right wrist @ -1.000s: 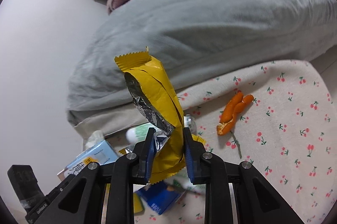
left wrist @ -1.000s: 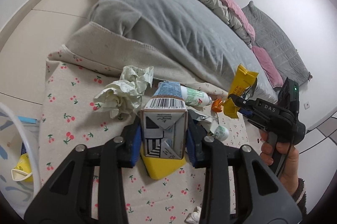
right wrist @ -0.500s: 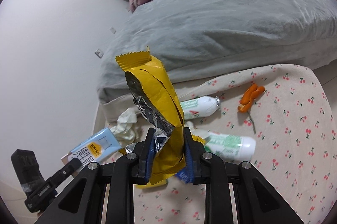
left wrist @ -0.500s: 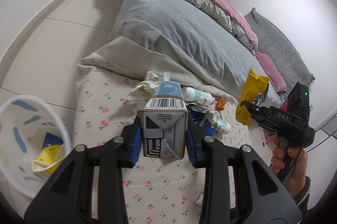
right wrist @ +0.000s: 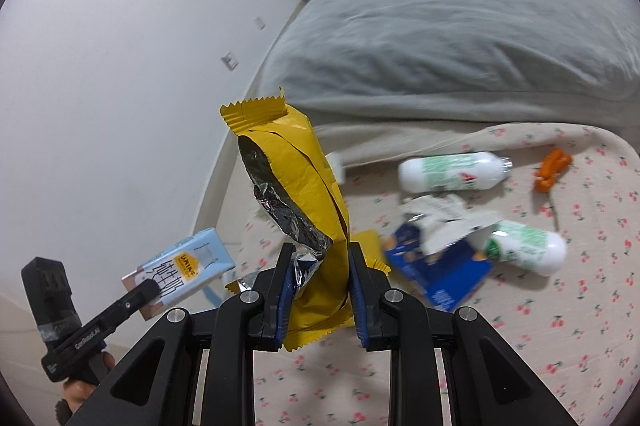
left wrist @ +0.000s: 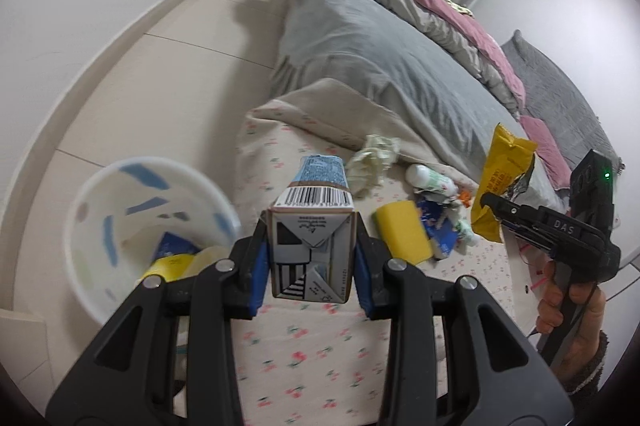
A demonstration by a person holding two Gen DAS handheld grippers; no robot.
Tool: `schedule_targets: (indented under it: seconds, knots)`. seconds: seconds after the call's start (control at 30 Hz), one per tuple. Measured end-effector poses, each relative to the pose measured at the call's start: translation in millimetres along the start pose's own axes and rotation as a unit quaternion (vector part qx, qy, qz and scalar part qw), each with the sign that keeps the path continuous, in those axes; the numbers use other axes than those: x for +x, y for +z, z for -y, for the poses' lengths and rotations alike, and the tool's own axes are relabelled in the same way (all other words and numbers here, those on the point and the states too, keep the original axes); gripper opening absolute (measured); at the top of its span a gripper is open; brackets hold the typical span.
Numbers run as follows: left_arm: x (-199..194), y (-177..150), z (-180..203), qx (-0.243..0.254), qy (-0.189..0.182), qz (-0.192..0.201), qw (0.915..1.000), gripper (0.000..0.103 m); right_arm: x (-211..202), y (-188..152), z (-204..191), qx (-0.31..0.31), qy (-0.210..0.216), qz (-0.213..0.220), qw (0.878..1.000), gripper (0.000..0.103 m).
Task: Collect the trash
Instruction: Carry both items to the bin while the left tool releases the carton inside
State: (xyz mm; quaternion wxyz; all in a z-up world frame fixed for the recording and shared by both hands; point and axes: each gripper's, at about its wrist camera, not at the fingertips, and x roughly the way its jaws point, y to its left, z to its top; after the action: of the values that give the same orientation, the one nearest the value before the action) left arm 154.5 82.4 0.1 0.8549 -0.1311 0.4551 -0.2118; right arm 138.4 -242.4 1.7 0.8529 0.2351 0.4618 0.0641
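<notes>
Standing open-mouthed at lower left, the white bin, with scraps lying at its bottom. Lying bare between bin and wall, pale floor. Crowding the cherry-print cloth beyond the left claw: yellow sponge, blue wrapper, two white bottles, crumpled paper, orange peel. Stretching clear just under and before both claws, a strip of that cloth. Walling off the far side, the grey duvet. Filling each claw: milk carton in the left, yellow wrapper in the right claw.
</notes>
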Motion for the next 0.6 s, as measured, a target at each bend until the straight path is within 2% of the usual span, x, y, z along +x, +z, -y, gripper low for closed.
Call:
schedule_targets:
  seconds: [0.3,0.6]
  knots:
    - [-14.1,-9.5,-45.5,-0.021,0.056,-0.005,0.9982,0.038,30.2,-16.8,-41.2,-0.029,0.016,-0.030,0.999,0.026]
    - [-10.1,-15.5,-80.8,-0.031,0.120,-0.031,0.9917,0.038,63.5,-38.5,-84.3,-0.069,0.023,-0.066,0.995,0.026]
